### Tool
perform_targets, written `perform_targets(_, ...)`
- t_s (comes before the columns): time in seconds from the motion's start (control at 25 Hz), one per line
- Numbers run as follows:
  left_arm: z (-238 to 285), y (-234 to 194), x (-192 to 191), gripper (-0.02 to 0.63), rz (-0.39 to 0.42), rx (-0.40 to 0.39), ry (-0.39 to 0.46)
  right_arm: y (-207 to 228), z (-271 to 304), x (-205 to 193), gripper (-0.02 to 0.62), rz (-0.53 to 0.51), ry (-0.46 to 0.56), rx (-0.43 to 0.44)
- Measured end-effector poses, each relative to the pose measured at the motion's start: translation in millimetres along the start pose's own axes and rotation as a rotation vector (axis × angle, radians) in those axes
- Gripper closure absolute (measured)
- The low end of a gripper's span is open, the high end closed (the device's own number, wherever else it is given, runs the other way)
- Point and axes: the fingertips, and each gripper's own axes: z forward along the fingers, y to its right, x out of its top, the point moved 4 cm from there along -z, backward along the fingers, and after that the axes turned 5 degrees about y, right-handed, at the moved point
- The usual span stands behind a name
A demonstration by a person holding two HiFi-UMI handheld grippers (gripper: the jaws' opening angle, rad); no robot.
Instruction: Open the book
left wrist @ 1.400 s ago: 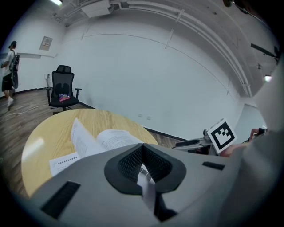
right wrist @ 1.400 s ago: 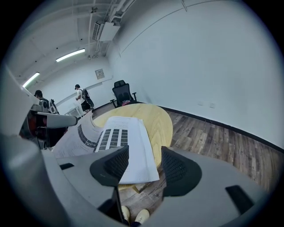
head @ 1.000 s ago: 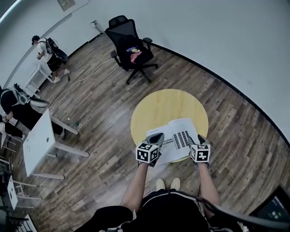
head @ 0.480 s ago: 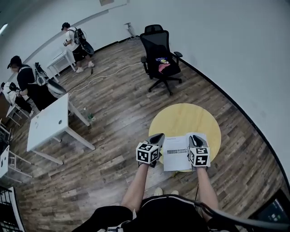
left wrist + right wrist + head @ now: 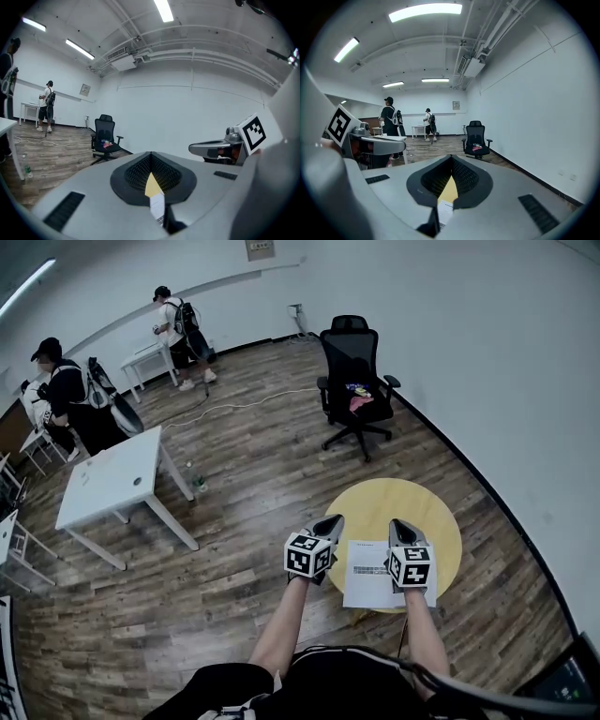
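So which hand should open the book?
Right, probably. The right gripper hangs over the right side of the book; the left gripper is off to its left. Both jaws are shut.

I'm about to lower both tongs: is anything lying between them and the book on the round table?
Nothing visible does. The book lies alone on the round yellow table, with nothing on its pages. The left tongs and right tongs, both shut and empty, hang above the table with only open air between.
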Motion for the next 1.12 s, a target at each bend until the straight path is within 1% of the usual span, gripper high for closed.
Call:
perform_targets(0.28,-3.8,-1.4,14.5,0.607,0.022,-0.009,0.042,-13.0,1.2,19.6,0.589,-0.038,0.033,0.014)
perform_targets(0.4,-3.2,-1.1,19.0,0.607,0.028,-0.018,0.05,-16.5,1.5,25.0,0.589,-0.037,0.043,0.016)
perform_targets(1.12,-9.7,7.2,27.4,0.607,0.048,-0.042,0.047,-21.8,-8.0,31.9,0.589,-0.036,0.042,0.017)
